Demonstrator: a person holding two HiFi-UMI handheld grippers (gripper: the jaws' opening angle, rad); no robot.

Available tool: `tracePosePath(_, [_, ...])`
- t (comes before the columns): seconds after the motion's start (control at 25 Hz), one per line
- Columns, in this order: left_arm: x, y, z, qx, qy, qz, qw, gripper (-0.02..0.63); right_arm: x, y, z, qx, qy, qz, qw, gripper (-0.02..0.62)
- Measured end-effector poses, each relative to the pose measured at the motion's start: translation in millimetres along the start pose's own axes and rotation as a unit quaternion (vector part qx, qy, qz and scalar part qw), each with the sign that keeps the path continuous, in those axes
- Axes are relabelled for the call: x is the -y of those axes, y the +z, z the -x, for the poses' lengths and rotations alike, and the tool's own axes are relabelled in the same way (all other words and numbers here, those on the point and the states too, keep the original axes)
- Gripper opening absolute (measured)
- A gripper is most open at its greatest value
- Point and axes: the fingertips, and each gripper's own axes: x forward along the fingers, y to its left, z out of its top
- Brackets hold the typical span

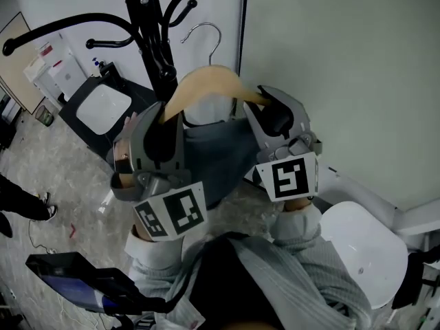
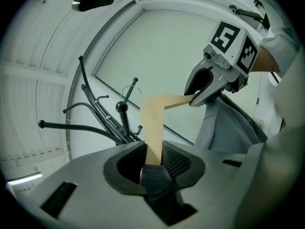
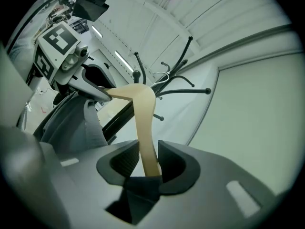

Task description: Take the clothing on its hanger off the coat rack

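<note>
The left gripper (image 2: 153, 154) is clamped on one arm of the wooden hanger (image 1: 206, 81), with the wood running up out of its jaws. The right gripper (image 3: 148, 159) is clamped on the other arm in the same way. The grey clothing (image 1: 213, 153) hangs from the hanger and drapes down between the two grippers. Above the wood, the metal hook (image 1: 208, 38) stands up just beside the black coat rack (image 1: 148, 26). From the head view it looks free of the rack's curved arms, though I cannot be sure that no arm passes through it.

The step in hand seems to be drawing the hanger away from the rack. To do it well:

- Hold both ends level so the clothing does not slide to one side.
- Grip evenly on both arms.
- If the hook is not quite clear, raise both grippers together first, then pull back from the pole.
- Watch the hook's open end against the nearest knobbed arm (image 1: 191, 4).
- Avoid twisting one gripper against the other, since the wood could slip out of the jaws.
</note>
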Motion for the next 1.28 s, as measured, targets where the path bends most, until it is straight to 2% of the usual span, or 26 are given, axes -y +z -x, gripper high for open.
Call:
tracePosePath(0.28, [45,54,-14,0.06,-0.058,0.015,0.9964,0.109,42,-33,58,-0.068,-0.058,-0.001,0.996,0.121])
tracePosePath(0.56, [111,114,-3,0.119,-0.124,0.033,0.9846,0.109,71,-65,148,-0.146,-0.123,0.005,0.982,0.124])
tracePosePath(1.0, [173,125,-29,0.151,-0.191,0.039,0.9691,0.109,76,-118,175,-0.23,-0.164,0.003,0.959,0.124])
tracePosePath(1.28, [189,133,-29,0.162,-0.205,0.039,0.9643,0.109,77,-134,185,-0.246,-0.166,0.003,0.955,0.12])
